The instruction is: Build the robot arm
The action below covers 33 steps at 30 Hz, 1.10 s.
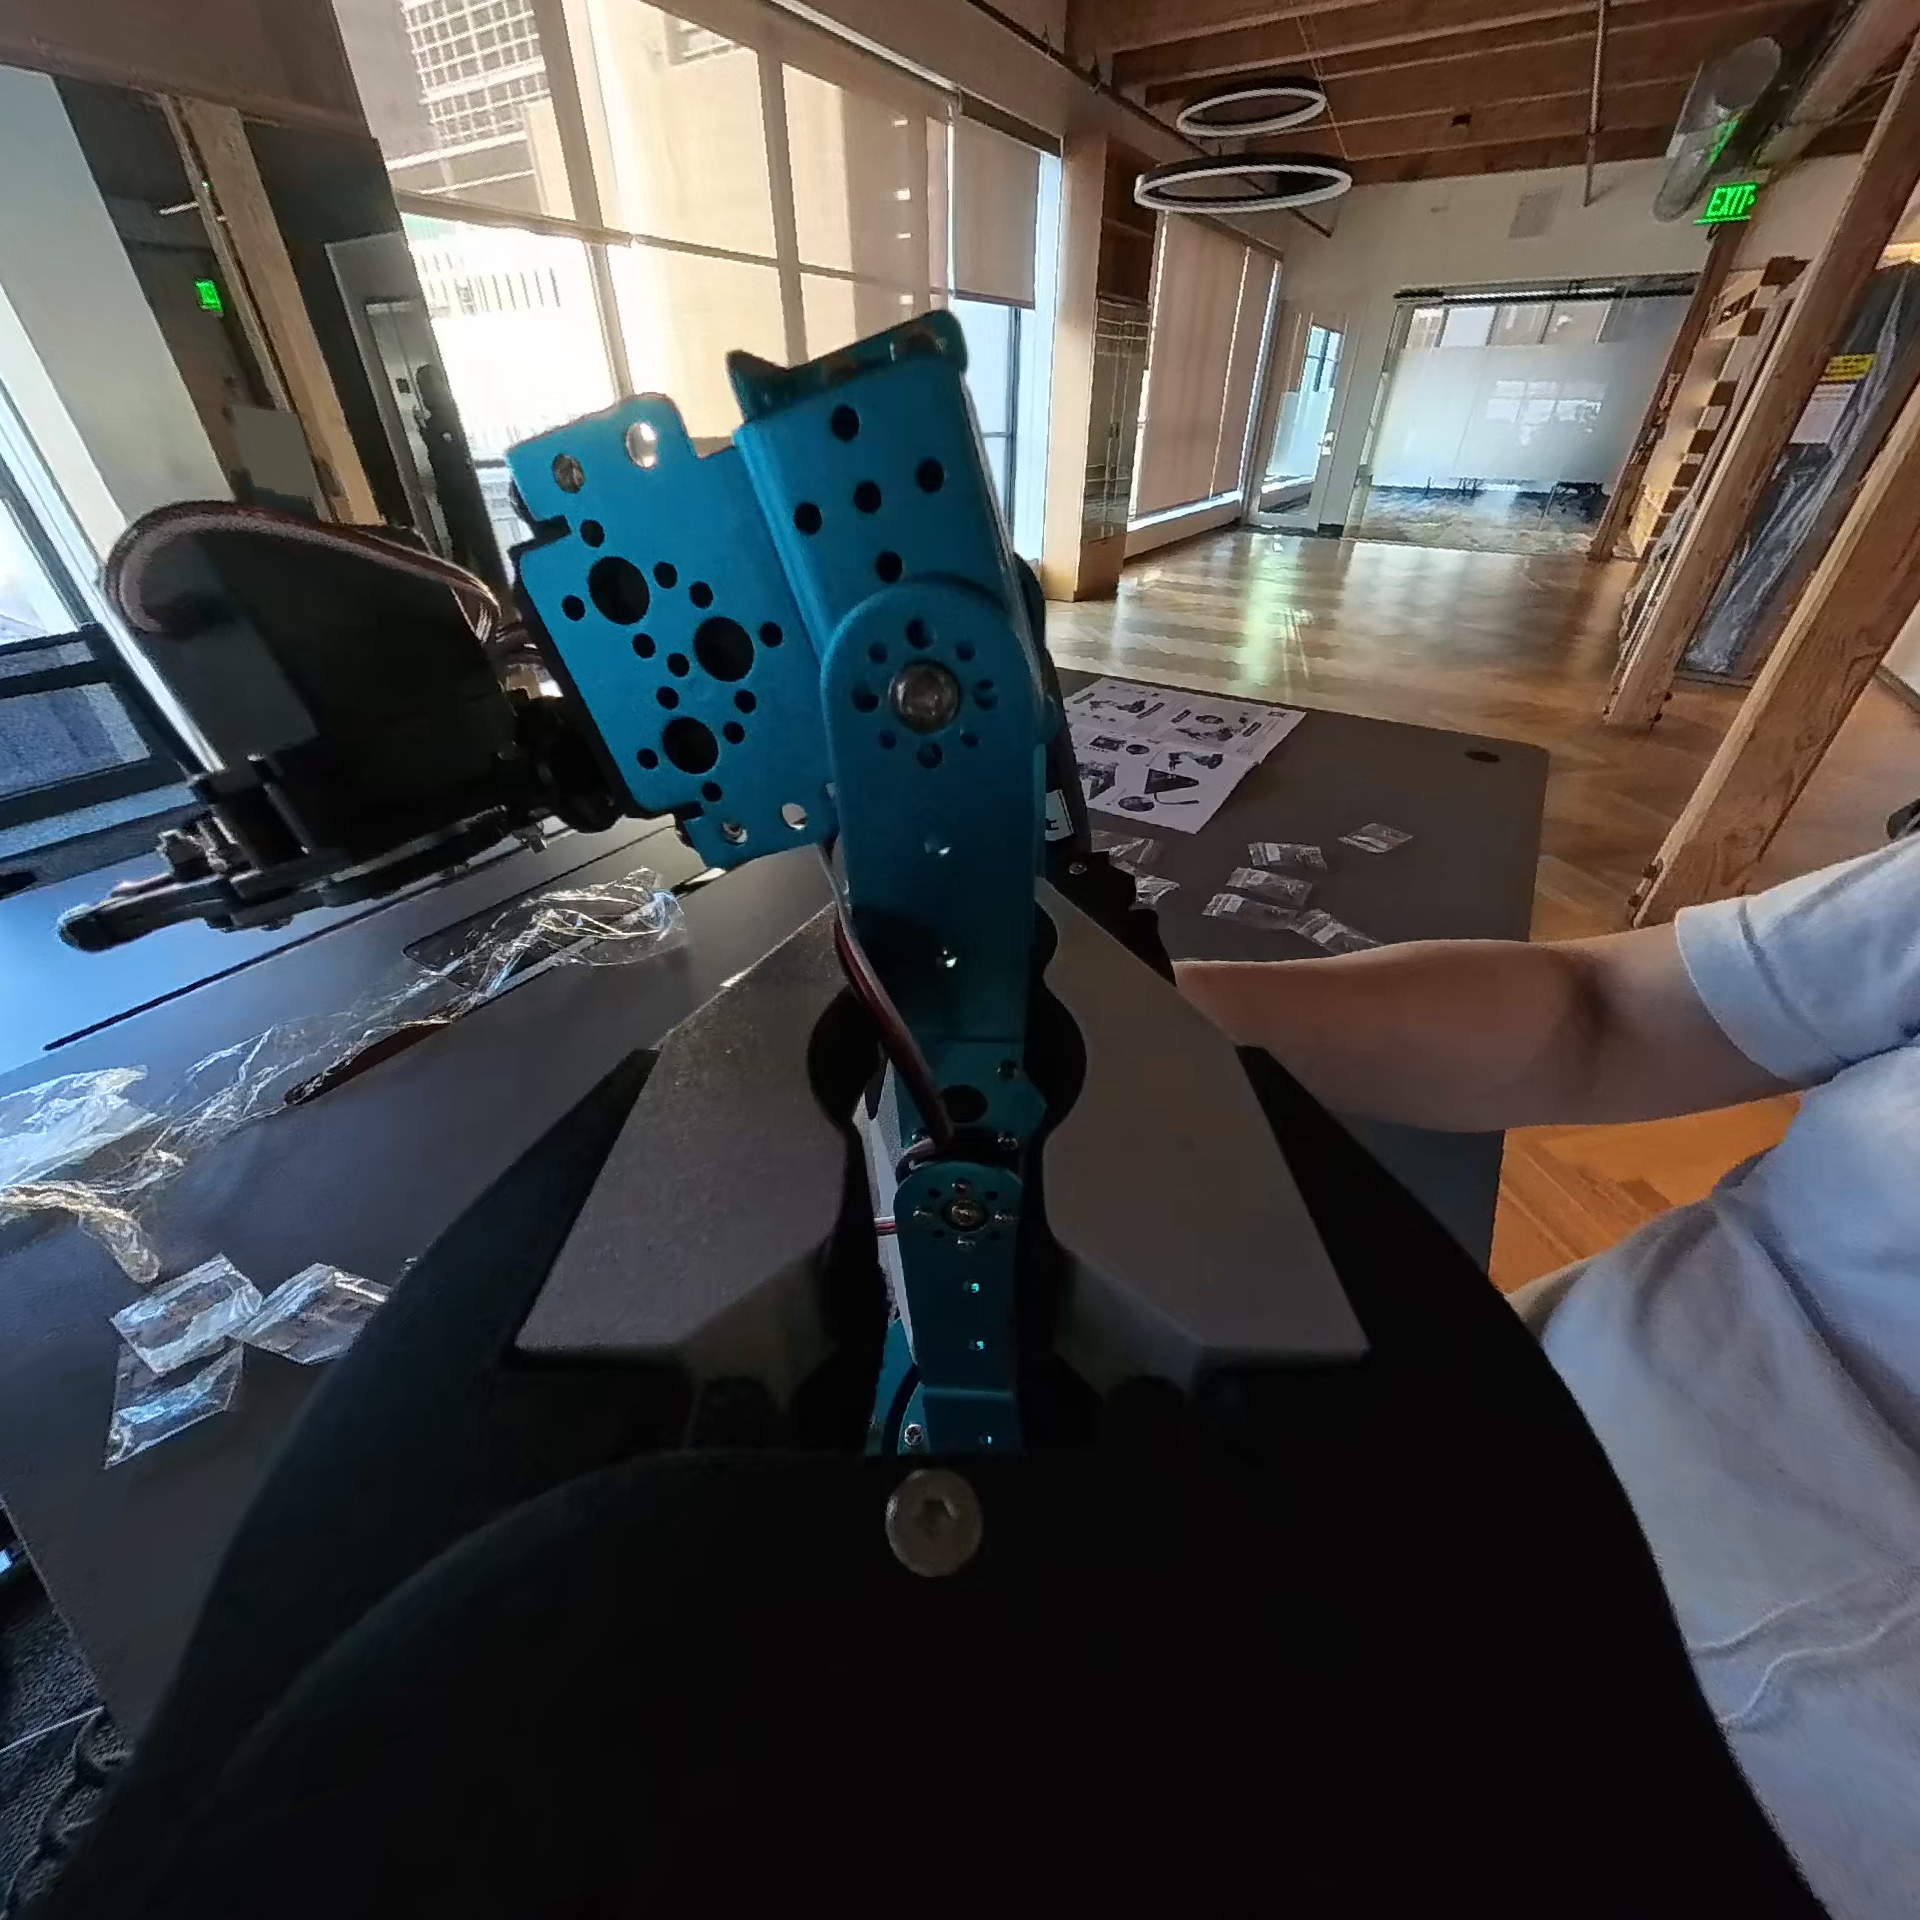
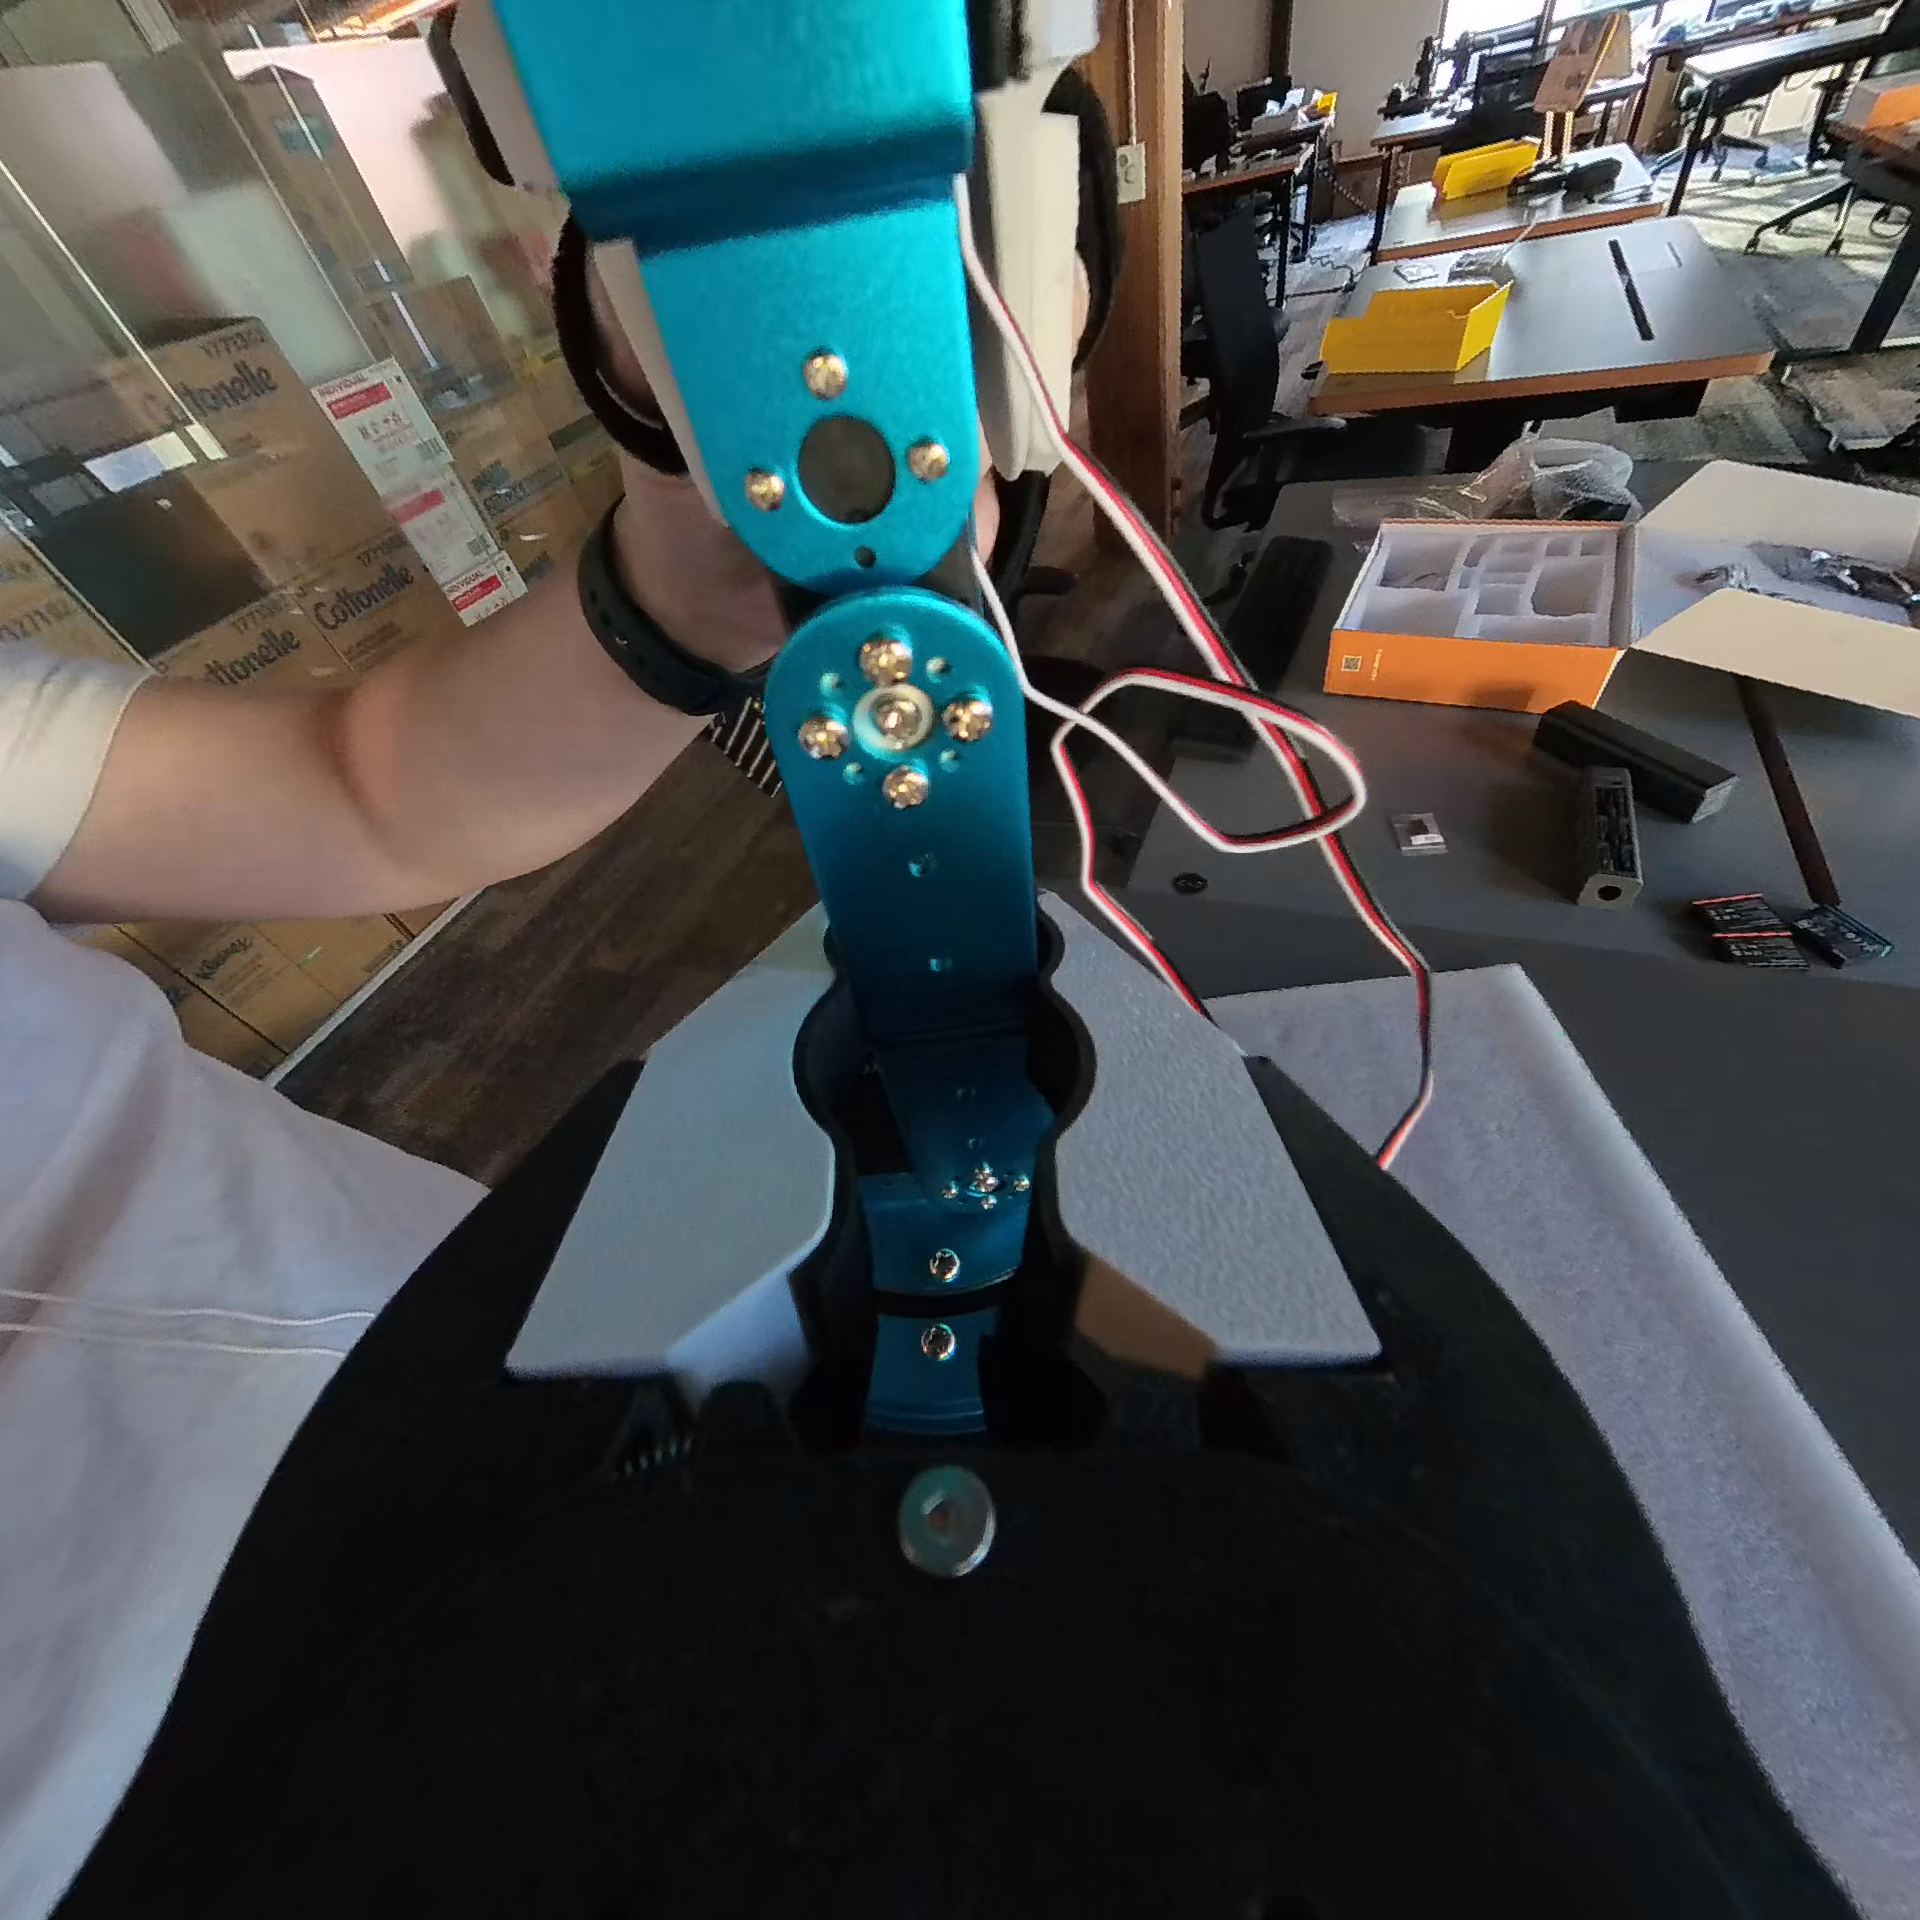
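A blue metal robot-arm kit, made of perforated brackets and servo links, is held in the air between both grippers. My left gripper is shut on one blue link, with its grey pads on either side. A black claw section with ribbon wires hangs off the arm's left end. In the right wrist view my right gripper is shut on another blue link. Red, white and black servo wires loop loose to the right. A hand with a black wristband is behind the arm.
A dark table carries an instruction sheet, small clear bags and crumpled plastic. In the right wrist view there are a white foam sheet, an open orange box and black blocks. A person's forearm is at the right. Spacing between my two grippers at the tips: around 12 cm.
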Tool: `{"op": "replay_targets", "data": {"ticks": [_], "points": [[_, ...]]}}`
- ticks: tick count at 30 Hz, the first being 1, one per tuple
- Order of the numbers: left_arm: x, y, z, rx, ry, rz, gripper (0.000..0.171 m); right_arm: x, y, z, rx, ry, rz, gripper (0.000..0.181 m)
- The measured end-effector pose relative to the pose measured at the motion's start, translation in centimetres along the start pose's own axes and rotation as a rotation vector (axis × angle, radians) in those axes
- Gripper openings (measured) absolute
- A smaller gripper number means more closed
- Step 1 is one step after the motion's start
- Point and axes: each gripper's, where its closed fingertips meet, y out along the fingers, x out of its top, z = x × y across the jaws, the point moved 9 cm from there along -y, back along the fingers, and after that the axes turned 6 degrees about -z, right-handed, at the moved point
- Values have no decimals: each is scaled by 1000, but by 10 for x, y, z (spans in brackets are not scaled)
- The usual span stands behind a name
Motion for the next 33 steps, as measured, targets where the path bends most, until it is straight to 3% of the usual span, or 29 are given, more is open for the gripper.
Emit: {"op": "replay_targets", "data": {"ticks": [6, 13, 19, 25, 33], "points": [[2, 4, 8, 23, -38, 9, 21, 4, -2, -5, 7, 61, 14, 25], [12, 15, 54, 37, -254, 2, 20, 26, -10, -29, 0, 294, 51, 25], [5, 22, 81, 28, -384, -19, 21, 29, -14, -42, -27, 452, 76, 25], [2, 20, 74, 35, -364, -25, 20, 23, -11, -38, -30, 400, 71, 25], [-5, 2, 34, 59, -169, -81, 20, 11, -1, -17, -18, 191, 100, 25]]}}
